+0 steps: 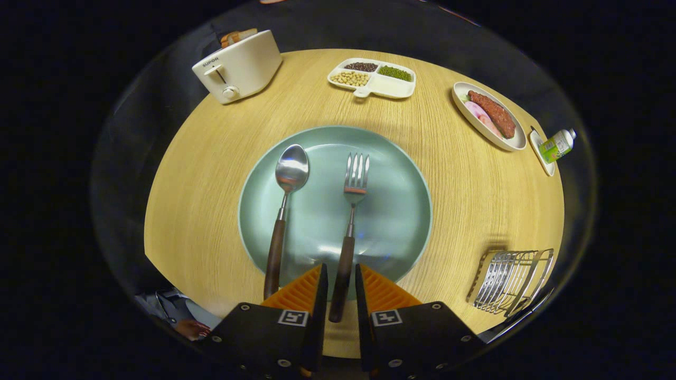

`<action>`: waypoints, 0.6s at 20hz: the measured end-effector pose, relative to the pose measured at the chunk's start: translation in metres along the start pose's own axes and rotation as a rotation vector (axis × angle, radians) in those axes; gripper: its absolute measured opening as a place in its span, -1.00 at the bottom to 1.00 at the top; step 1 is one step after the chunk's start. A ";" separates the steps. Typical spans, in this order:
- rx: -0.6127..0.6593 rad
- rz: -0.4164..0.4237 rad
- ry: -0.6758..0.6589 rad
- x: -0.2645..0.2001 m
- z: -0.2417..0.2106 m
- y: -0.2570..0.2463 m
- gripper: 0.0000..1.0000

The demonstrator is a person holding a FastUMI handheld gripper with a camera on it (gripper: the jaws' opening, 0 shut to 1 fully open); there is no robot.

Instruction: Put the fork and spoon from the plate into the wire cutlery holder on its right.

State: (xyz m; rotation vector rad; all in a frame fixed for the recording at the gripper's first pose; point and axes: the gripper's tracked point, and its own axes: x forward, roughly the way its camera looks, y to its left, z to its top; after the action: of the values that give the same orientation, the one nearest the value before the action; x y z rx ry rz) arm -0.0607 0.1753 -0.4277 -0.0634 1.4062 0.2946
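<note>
Pale wood bench [465, 211] carries a green plate [391, 221]. On its left side lies the spoon [282, 211]; beside it the fork [350, 221], whose dark handle runs back between the tongs [341, 287]. These stand narrow around the handle, though whether either face presses it I cannot tell. A light grip could let the fork swing or drop. To the right, the wire cutlery holder [509, 282] is distorted, its opening unclear.

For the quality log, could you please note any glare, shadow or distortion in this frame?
Gripper view: fisheye bends the round table; soft glare on the plate and spoon bowl; a faint shadow beside the wire holder; the gripper jaws flank the fork handle, sharp.
</note>
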 end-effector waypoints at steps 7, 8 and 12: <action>0.038 0.005 0.034 0.010 0.003 -0.001 -0.72; 0.047 0.029 0.038 0.009 0.003 0.002 -0.75; 0.091 0.052 0.008 0.001 0.009 -0.003 -0.86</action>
State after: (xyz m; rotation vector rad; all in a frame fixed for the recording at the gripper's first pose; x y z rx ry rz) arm -0.0513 0.1742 -0.4272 0.0469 1.4293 0.2731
